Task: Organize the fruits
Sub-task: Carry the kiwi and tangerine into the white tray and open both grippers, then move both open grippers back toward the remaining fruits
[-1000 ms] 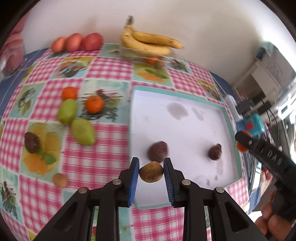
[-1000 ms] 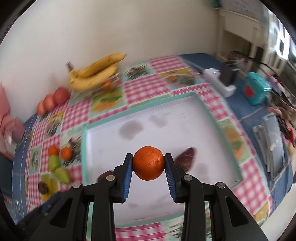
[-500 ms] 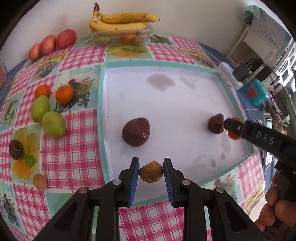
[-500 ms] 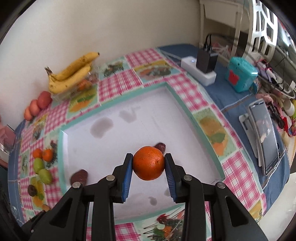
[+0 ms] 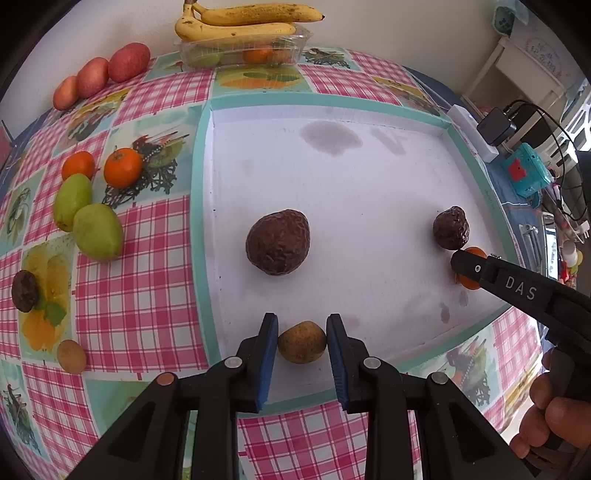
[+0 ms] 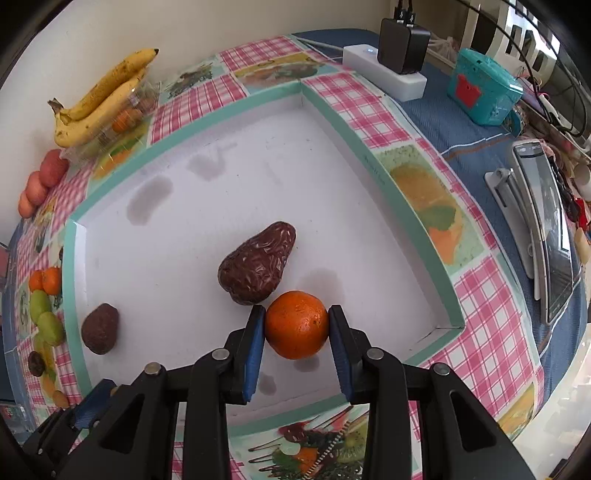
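Orange fruit: a round orange-skinned mandarin (image 6: 296, 324) is clamped between the blue pads of the right claw (image 6: 296, 328), low over the near right part of the tray. The pads bear on its widest sides, which likely keeps it from rolling out.
Brown-yellow fruit: a small round tan fruit (image 5: 302, 342) sits between the pads of the left claw (image 5: 302, 345). Both pads meet its sides, so the claw is closed on it, over the near edge of the tray.
Tray: a shallow white tray with a teal rim (image 5: 201, 206) appears to be the sorting zone; both claws carry fruit over it.
Fruit in tray: a wrinkled dark brown pear-shaped fruit (image 6: 256, 268) lies just beside the mandarin. Whether they touch cannot be told. A second dark brown wrinkled fruit (image 6: 100, 328) lies near the left wall.
Placement judgement: the mandarin is likely to be set beside the pear-shaped fruit; release low so it does not roll.
Fruit outside tray: two green oval fruits (image 5: 88, 219), two small oranges (image 5: 122, 167), a dark fruit and a tan fruit lie on the pink checked cloth (image 5: 147, 266) of the bench, left of the tray.
Rear of bench: yellow bananas (image 5: 243, 22) rest on a clear plastic box; three red fruits (image 5: 99, 72) line the wall.
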{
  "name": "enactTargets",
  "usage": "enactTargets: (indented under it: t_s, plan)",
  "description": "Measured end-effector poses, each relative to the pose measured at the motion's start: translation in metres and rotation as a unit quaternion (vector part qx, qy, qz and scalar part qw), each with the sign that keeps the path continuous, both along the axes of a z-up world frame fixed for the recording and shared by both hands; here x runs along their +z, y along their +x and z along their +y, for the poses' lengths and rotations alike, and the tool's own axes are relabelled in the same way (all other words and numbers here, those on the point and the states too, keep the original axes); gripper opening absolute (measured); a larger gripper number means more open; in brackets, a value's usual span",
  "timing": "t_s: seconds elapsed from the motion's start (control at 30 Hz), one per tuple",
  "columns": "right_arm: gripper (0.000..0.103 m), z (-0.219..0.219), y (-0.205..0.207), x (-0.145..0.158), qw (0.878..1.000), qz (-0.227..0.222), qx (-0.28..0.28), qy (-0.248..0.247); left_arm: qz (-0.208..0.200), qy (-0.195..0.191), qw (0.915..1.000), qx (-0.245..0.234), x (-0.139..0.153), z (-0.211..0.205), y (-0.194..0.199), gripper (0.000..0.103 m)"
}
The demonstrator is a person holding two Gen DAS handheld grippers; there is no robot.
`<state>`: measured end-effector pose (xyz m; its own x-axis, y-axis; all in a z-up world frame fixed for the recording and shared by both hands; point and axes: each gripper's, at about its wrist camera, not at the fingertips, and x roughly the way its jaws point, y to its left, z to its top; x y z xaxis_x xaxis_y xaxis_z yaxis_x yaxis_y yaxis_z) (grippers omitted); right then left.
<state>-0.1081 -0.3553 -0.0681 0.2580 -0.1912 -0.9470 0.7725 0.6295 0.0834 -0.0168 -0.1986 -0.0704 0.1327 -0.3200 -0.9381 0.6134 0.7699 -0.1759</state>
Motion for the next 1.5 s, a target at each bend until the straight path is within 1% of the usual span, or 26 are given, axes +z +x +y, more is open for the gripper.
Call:
enactTargets:
  t_s: [0.23, 0.27, 0.33, 0.37, 0.4, 0.43, 0.47, 0.5, 0.53, 0.57, 0.6, 0.63, 0.67, 0.7, 0.77, 0.83, 0.87, 0.9, 0.93, 1.07, 1.2, 1.23, 1.37, 1.5]
  plan:
    - [0.036, 0.002, 0.001, 0.001, 1.000, 0.004, 0.004, -0.008, 0.010, -0.004, 0.9999, 0.004, 0.000, 0.002, 0.003, 0.031]
    - [0.038, 0.002, 0.002, 0.001, 1.000, 0.005, 0.005, -0.008, 0.012, -0.004, 0.9999, 0.005, 0.000, 0.002, 0.003, 0.031]
    - [0.049, 0.002, 0.003, -0.002, 1.000, 0.010, 0.003, -0.012, 0.017, -0.008, 0.9998, 0.006, 0.002, 0.003, 0.005, 0.033]
    - [0.058, 0.000, 0.007, -0.004, 1.000, 0.014, 0.002, -0.014, 0.018, -0.011, 0.9997, 0.007, 0.004, 0.004, 0.005, 0.036]
    - [0.060, 0.000, 0.006, -0.004, 1.000, 0.015, 0.001, -0.015, 0.017, -0.014, 0.9997, 0.007, 0.006, 0.005, 0.006, 0.038]
    - [0.060, 0.000, 0.005, -0.003, 1.000, 0.013, -0.001, -0.016, 0.012, -0.020, 0.9997, 0.007, 0.012, 0.006, 0.006, 0.048]
    - [0.061, 0.000, 0.005, -0.003, 1.000, 0.011, -0.001, -0.018, 0.007, -0.024, 0.9997, 0.007, 0.015, 0.007, 0.007, 0.063]
    - [0.067, 0.000, 0.005, -0.001, 1.000, 0.009, 0.000, -0.024, 0.000, -0.027, 0.9996, 0.007, 0.019, 0.008, 0.008, 0.069]
    - [0.070, 0.001, 0.004, 0.001, 1.000, 0.007, 0.000, -0.029, -0.009, -0.030, 0.9995, 0.008, 0.024, 0.010, 0.008, 0.072]
    - [0.073, 0.001, 0.004, 0.004, 0.999, 0.004, -0.001, -0.032, -0.021, -0.032, 0.9992, 0.011, 0.030, 0.012, 0.010, 0.073]
    - [0.073, 0.001, 0.003, 0.007, 0.999, -0.003, -0.002, -0.035, -0.026, -0.033, 0.9990, 0.015, 0.033, 0.014, 0.011, 0.075]
    - [0.074, 0.001, 0.002, 0.010, 0.999, -0.010, -0.004, -0.038, -0.034, -0.032, 0.9986, 0.025, 0.036, 0.018, 0.014, 0.081]
    - [0.078, 0.000, 0.001, 0.012, 0.999, -0.014, -0.004, -0.041, -0.039, -0.031, 0.9982, 0.034, 0.038, 0.022, 0.017, 0.088]
    - [0.083, 0.001, 0.000, 0.015, 0.999, -0.018, -0.004, -0.049, -0.047, -0.028, 0.9974, 0.047, 0.039, 0.026, 0.020, 0.091]
    - [0.084, 0.002, 0.000, 0.021, 0.998, -0.024, -0.002, -0.064, -0.068, -0.013, 0.9942, 0.082, 0.041, 0.037, 0.028, 0.103]
    - [0.084, 0.003, -0.001, 0.026, 0.997, -0.032, 0.000, -0.072, -0.088, 0.003, 0.9889, 0.120, 0.044, 0.050, 0.038, 0.103]
    - [0.086, 0.004, -0.002, 0.028, 0.996, -0.038, 0.001, -0.074, -0.094, 0.007, 0.9855, 0.141, 0.044, 0.058, 0.043, 0.103]
    - [0.092, 0.005, -0.002, 0.030, 0.996, -0.042, 0.003, -0.078, -0.097, 0.009, 0.9830, 0.156, 0.044, 0.066, 0.047, 0.103]
    - [0.094, 0.006, -0.002, 0.031, 0.996, -0.043, 0.007, -0.083, -0.097, 0.009, 0.9806, 0.170, 0.044, 0.075, 0.052, 0.103]
    - [0.095, 0.012, 0.008, 0.033, 0.994, -0.047, 0.024, -0.091, -0.091, 0.007, 0.9740, 0.207, 0.047, 0.110, 0.073, 0.103]
    - [0.095, 0.022, 0.015, 0.034, 0.994, -0.060, 0.034, -0.086, -0.105, 0.008, 0.9645, 0.242, 0.052, 0.139, 0.087, 0.103]
    - [0.095, 0.026, 0.016, 0.035, 0.994, -0.062, 0.038, -0.087, -0.108, 0.007, 0.9608, 0.255, 0.054, 0.148, 0.091, 0.103]
    - [0.095, 0.043, 0.028, 0.037, 0.991, -0.075, 0.069, -0.087, -0.101, -0.007, 0.9522, 0.288, 0.054, 0.172, 0.101, 0.103]
    - [0.095, 0.060, 0.042, 0.033, 0.988, -0.071, 0.103, -0.085, -0.107, -0.032, 0.9441, 0.310, 0.059, 0.191, 0.107, 0.103]
